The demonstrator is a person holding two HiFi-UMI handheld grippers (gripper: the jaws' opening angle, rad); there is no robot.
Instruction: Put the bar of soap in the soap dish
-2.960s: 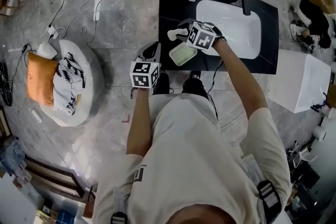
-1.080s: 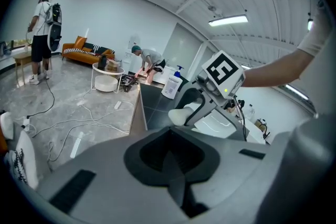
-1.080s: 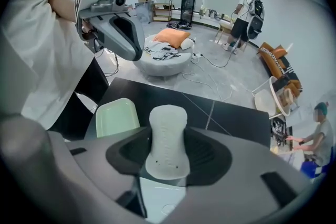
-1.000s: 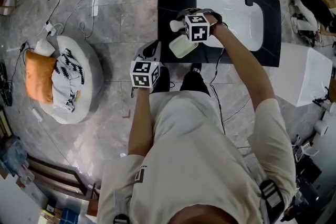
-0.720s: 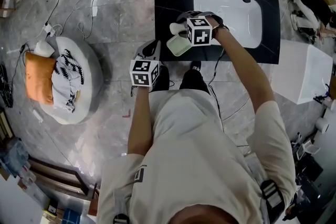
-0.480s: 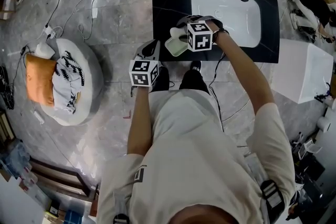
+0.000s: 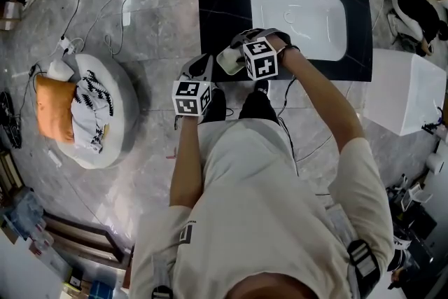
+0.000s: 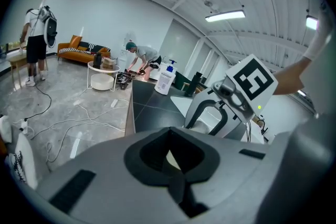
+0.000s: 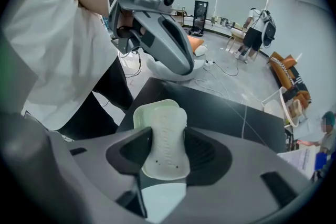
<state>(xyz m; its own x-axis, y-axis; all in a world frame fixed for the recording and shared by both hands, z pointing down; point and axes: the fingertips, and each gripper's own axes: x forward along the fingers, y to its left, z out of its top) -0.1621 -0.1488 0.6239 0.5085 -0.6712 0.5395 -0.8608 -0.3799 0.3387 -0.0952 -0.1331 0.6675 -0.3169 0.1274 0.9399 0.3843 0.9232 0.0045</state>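
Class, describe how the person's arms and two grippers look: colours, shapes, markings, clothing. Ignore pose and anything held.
The left gripper and right gripper have smooth grey moulded bodies with black jaw pads. Each carries a white cube printed with black square markers. Clothing: a pale beige short-sleeved T-shirt.

We see our left gripper [image 8: 176, 173], jaws closed together, our right gripper [image 8: 214, 120] beyond over the black counter [image 8: 151, 108], pump bottle [image 8: 165, 79] behind.
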